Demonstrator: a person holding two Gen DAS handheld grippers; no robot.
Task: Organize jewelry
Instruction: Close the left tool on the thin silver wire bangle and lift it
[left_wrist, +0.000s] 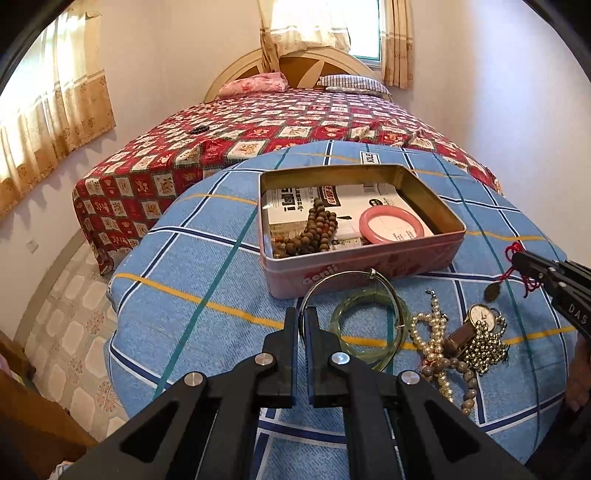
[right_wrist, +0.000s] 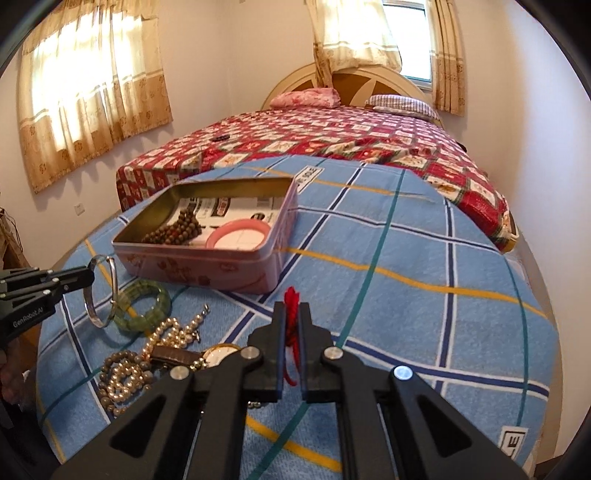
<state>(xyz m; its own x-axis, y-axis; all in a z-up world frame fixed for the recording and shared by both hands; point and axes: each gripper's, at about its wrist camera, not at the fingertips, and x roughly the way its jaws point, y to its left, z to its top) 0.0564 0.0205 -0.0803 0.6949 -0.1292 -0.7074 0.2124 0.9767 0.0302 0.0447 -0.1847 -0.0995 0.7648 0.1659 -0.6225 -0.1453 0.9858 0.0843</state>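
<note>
A pink tin stands open on the blue checked cloth. Inside it lie brown beads and a pink bangle. My left gripper is shut on a thin silver bangle, lifted just in front of the tin. From the right wrist view, that left gripper holds the silver bangle upright. My right gripper is shut on a red cord. Below the right gripper a brown pendant dangles from the cord.
A green bangle, a pearl necklace, a watch and a gold bead chain lie on the cloth near me. Behind the tin is a bed with a red patchwork cover. The cloth drops off at left to tiled floor.
</note>
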